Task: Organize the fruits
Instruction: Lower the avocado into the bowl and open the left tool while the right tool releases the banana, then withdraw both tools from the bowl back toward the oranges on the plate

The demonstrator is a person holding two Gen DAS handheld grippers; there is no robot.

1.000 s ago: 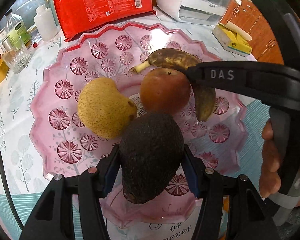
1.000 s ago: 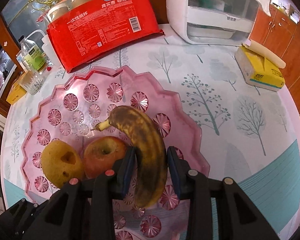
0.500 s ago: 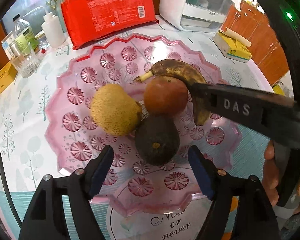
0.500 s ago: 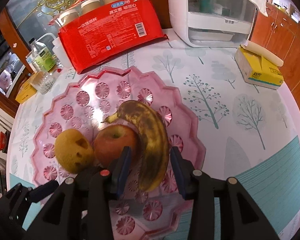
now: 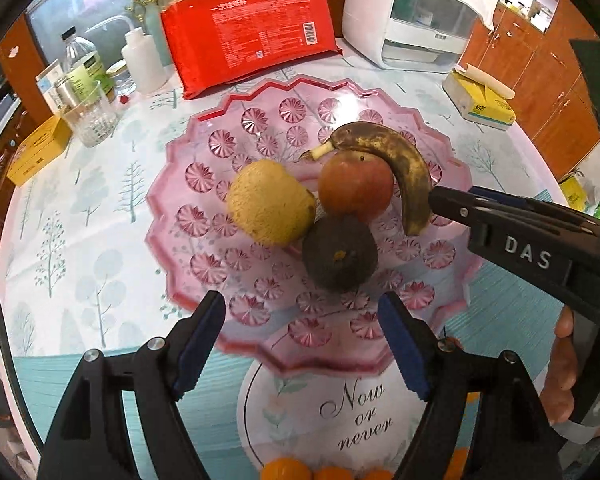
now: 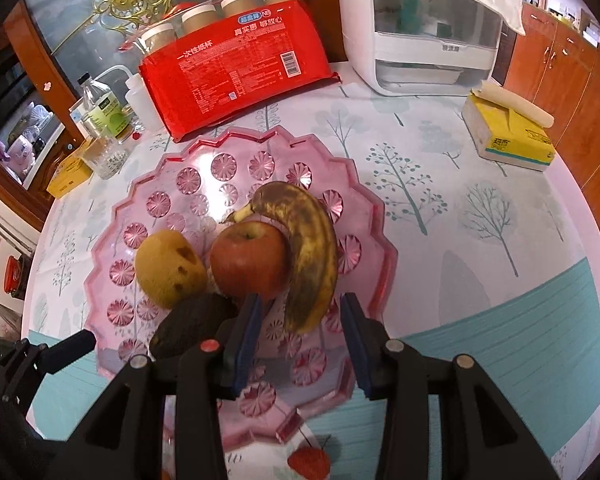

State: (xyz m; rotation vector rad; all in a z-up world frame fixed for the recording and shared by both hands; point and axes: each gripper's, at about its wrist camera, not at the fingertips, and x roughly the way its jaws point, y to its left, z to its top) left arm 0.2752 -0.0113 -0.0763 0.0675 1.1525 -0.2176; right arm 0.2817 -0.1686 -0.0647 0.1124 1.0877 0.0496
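A pink scalloped plate (image 5: pixel 204 216) (image 6: pixel 372 248) holds a yellow pear (image 5: pixel 270 202) (image 6: pixel 168 268), a red apple (image 5: pixel 356 190) (image 6: pixel 250 260), a brown-spotted banana (image 5: pixel 404 172) (image 6: pixel 308 248) and a dark avocado (image 5: pixel 340 256) (image 6: pixel 192 330). My left gripper (image 5: pixel 302 344) is open and empty, just in front of the plate's near rim, apart from the avocado. My right gripper (image 6: pixel 300 336) is open and empty, its jaws either side of the banana's near tip without touching; it also shows in the left wrist view (image 5: pixel 512 236).
A red cup package (image 5: pixel 252 28) (image 6: pixel 236 64), a white appliance (image 5: pixel 412 12) (image 6: pixel 428 24), a yellow tissue box (image 5: pixel 480 100) (image 6: pixel 508 136), bottles and a glass (image 5: pixel 92 116) stand beyond the plate. Small orange fruits (image 5: pixel 300 472) lie near me.
My left gripper opened, let go of the avocado onto the plate and pulled back. My right gripper opened off the banana and drew back a little.
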